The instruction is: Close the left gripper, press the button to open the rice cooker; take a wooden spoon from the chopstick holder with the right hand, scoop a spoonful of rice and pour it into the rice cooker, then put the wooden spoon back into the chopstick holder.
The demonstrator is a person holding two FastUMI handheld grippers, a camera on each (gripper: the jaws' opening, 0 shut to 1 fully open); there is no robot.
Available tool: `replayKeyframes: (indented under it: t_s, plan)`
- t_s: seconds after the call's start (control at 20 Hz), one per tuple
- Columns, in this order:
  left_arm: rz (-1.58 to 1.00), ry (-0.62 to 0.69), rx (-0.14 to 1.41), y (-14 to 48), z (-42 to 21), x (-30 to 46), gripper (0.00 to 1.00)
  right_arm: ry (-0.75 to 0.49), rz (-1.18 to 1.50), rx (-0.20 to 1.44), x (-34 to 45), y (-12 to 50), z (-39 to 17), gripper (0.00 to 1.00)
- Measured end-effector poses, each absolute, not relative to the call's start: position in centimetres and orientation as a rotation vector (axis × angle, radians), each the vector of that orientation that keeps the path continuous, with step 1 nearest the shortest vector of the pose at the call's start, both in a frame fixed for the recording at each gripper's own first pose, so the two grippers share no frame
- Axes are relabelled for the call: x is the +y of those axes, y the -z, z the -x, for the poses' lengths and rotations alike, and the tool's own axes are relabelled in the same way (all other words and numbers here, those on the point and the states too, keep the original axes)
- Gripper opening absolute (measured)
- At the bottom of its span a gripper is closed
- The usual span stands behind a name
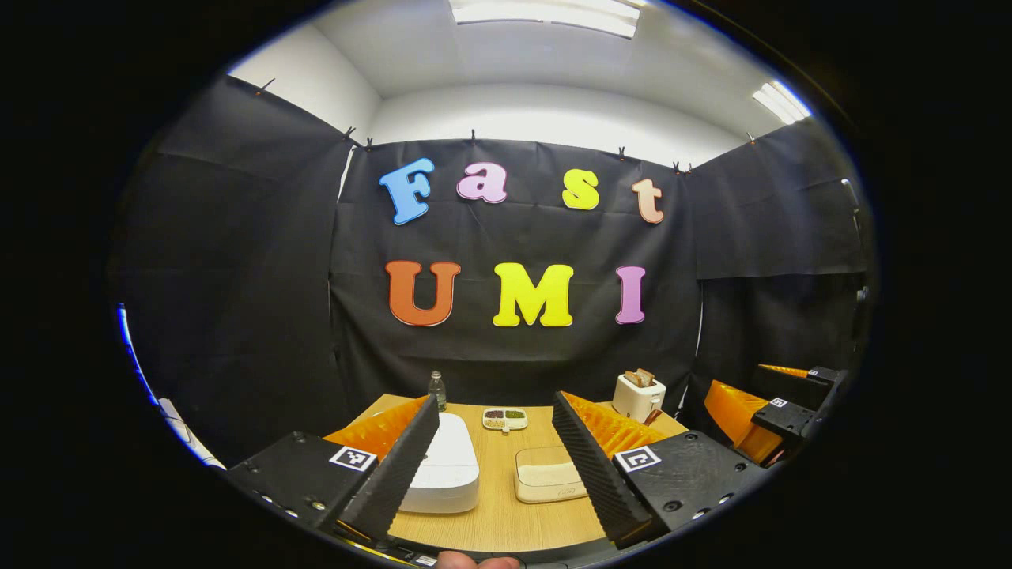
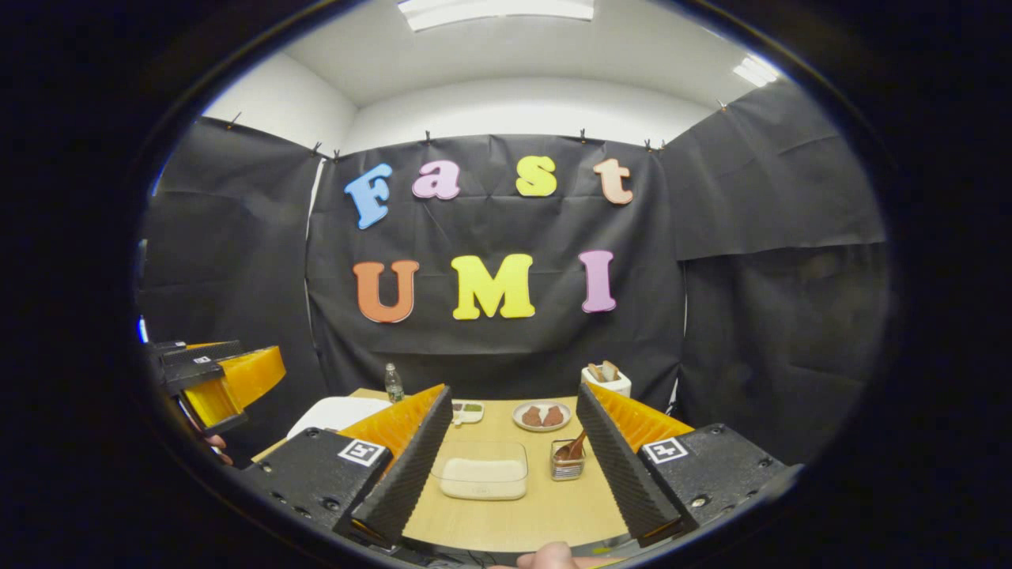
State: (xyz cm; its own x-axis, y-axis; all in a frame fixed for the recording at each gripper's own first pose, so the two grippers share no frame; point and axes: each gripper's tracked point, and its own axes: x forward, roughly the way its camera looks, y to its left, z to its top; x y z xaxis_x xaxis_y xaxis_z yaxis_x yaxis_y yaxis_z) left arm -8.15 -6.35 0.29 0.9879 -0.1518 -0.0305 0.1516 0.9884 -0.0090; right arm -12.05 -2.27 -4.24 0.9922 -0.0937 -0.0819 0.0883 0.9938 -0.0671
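Wooden spoon [image 2: 575,447] stands in the chopstick holder [image 2: 567,462] on the bench [image 2: 545,506], right of the rice tub [image 2: 482,472]; the white rice cooker [image 1: 444,466] sits shut. We hold both grippers, left [image 1: 494,466] and right [image 2: 506,466], above the bench, jaws spread and empty. We judge the spoon light and stiff, best pinched high on its handle.

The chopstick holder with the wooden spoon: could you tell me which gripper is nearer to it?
Right. The chopstick holder sits just ahead between the right gripper fingers; the left gripper hangs off beyond the rice cooker.

No readable text besides the wall's letters
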Motion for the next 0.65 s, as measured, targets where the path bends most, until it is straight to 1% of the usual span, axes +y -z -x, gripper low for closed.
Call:
replayKeyframes:
  t_s: [0.65]
  plan:
    - [0.002, 0.155, 0.049, 0.2, 6.9, -7.0, 0.94, 0.059, 0.062, 0.088, -1.9, 4.2, 10.6, 1.00]
